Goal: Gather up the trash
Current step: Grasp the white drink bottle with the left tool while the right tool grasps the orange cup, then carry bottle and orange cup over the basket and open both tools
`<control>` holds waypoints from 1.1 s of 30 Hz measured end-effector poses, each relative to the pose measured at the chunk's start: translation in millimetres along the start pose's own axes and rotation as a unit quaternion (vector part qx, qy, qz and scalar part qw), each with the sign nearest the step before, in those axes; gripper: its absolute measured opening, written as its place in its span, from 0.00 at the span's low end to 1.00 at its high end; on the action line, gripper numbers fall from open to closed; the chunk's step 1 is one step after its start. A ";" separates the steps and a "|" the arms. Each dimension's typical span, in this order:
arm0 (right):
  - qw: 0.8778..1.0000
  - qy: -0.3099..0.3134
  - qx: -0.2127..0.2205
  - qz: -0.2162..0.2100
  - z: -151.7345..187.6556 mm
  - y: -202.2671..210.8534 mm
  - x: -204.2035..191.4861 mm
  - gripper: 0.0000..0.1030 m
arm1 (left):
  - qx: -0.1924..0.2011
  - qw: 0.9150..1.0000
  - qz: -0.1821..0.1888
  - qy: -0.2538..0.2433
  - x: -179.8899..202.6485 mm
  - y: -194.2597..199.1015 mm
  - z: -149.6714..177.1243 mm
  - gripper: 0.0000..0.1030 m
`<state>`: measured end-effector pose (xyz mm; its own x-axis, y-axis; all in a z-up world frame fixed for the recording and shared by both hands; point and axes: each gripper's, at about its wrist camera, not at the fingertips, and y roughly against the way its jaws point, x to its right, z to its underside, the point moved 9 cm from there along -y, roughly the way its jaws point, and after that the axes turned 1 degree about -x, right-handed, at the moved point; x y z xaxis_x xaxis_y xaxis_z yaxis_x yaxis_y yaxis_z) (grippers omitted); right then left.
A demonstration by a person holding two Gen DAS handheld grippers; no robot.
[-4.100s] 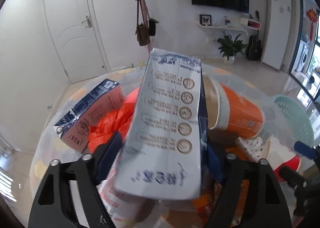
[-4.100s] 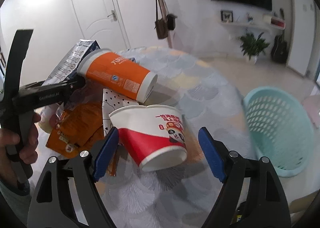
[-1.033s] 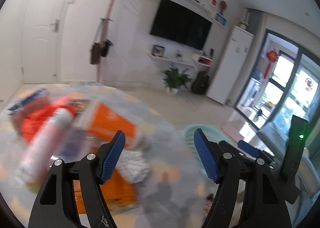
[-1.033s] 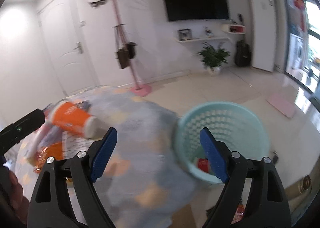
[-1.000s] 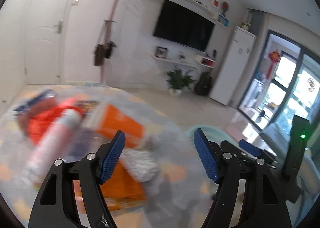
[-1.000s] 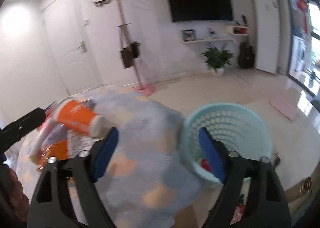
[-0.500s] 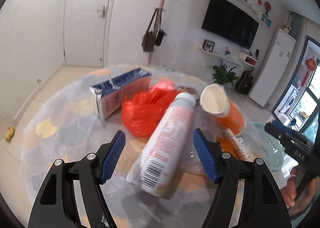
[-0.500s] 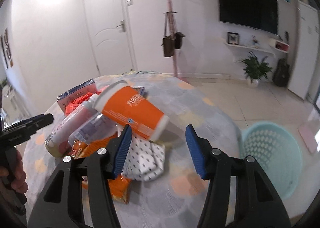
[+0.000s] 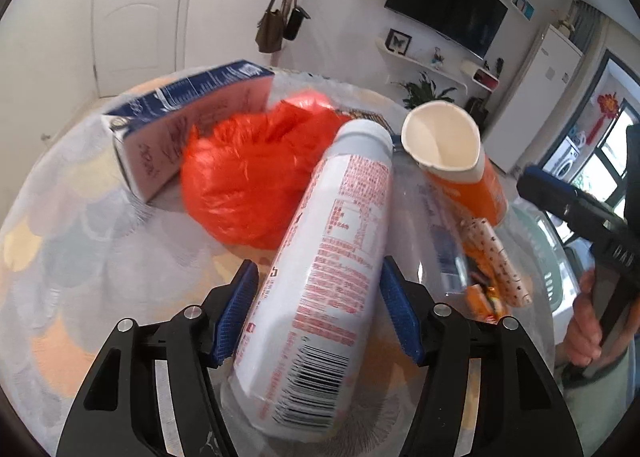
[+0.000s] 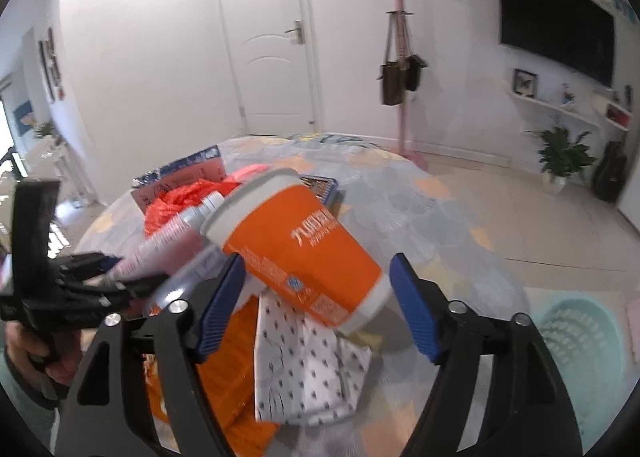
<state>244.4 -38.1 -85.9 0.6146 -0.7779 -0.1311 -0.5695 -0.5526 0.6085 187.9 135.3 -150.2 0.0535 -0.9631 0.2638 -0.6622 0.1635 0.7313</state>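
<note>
A white and pink bottle (image 9: pixel 320 305) lies on the round table (image 9: pixel 80 249), its base between the blue pads of my open left gripper (image 9: pixel 316 313). An orange paper cup (image 10: pixel 304 253) lies on its side between the pads of my open right gripper (image 10: pixel 316 301); it also shows in the left wrist view (image 9: pixel 460 169). A crumpled red plastic bag (image 9: pixel 252 177) and a pink and blue carton (image 9: pixel 180 133) lie behind the bottle. A white dotted paper bag (image 10: pixel 304 369) and an orange wrapper (image 10: pixel 232 369) lie under the cup.
A teal laundry-style basket (image 10: pixel 580 333) stands on the floor to the right of the table. A coat stand with bags (image 10: pixel 400 73), a door (image 10: pixel 272 37) and a potted plant (image 10: pixel 560 157) are behind the table.
Both grippers have swung back from the basket to the table. The left now brackets the bottle and the right brackets the orange cup. The carton and red bowl held earlier are gone.
</note>
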 end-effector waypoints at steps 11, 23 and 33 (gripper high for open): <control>0.996 0.061 -0.059 -0.038 -9.4 -58.8 -21.4 0.89 | -0.004 1.000 0.020 -0.002 7.5 4.3 15.6 0.48; 0.995 0.001 -0.041 -0.086 -6.3 -43.6 -13.5 0.52 | 0.013 0.998 0.042 0.038 -0.5 35.6 37.1 0.46; 0.997 -0.032 0.054 -0.052 -15.9 44.5 6.6 0.52 | 0.051 0.997 0.046 0.032 16.3 71.9 32.5 0.46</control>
<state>231.8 -63.1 -47.3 0.6393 -0.7299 -0.2420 -0.5619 -0.6582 0.5010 116.9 124.4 -113.8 0.0355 -0.9287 0.3691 -0.7386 0.2244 0.6357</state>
